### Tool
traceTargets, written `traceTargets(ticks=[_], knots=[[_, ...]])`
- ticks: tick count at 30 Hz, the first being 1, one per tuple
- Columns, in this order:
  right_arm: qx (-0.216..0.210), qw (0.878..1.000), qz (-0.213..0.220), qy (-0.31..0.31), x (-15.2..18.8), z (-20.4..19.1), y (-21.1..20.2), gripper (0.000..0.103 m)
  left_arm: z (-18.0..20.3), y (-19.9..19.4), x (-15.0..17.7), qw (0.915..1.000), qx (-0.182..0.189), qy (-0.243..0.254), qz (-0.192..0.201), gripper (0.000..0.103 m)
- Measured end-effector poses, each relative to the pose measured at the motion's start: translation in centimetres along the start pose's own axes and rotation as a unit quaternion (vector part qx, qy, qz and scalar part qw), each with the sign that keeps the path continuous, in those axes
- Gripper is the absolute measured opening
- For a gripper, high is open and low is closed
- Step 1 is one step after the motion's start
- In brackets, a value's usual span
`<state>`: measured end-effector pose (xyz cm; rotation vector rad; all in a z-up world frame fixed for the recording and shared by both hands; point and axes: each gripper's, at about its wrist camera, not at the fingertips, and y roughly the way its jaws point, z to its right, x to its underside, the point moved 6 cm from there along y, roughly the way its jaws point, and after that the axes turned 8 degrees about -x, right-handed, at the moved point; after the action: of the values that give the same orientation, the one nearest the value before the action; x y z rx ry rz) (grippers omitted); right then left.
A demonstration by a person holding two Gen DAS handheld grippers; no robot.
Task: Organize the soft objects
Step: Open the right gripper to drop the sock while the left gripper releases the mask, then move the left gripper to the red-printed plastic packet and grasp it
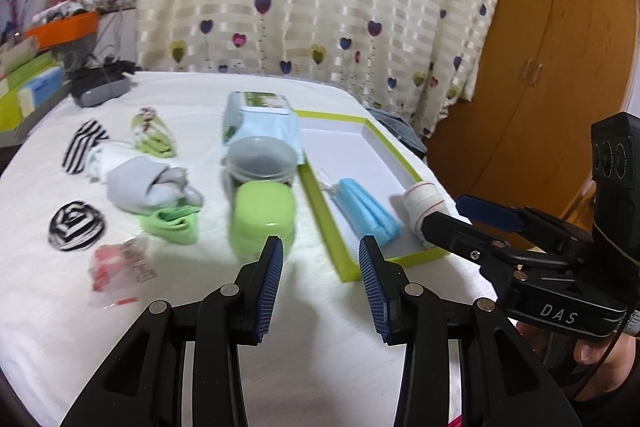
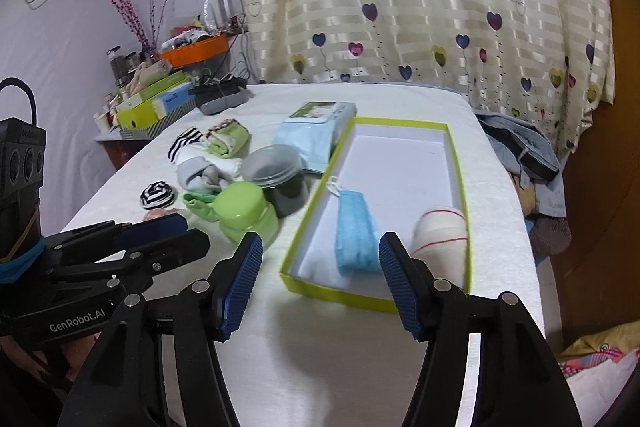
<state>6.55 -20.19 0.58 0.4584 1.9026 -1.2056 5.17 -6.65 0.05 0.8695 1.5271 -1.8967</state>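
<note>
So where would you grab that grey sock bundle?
Probably across the fat rolled middle of the grey sock bundle, coming down from above. It lies flat on the cloth, wedged between the white sock and green sock, so only its top is free.

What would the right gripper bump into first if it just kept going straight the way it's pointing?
Most likely the near wall of the green-rimmed box, then the folded blue face mask lying inside it. The right gripper is open and empty, pointing down toward that end; exact depth is hard to judge.
</note>
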Motion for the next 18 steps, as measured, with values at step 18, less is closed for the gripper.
traceTargets(ticks=[18], knots=[[-0.032,0.999,-0.021,-0.028,0.4,-4.2,1.0,0.062,-4.7,-1.3,0.6,0.9984,-0.044,-0.034,0.010,0.038]])
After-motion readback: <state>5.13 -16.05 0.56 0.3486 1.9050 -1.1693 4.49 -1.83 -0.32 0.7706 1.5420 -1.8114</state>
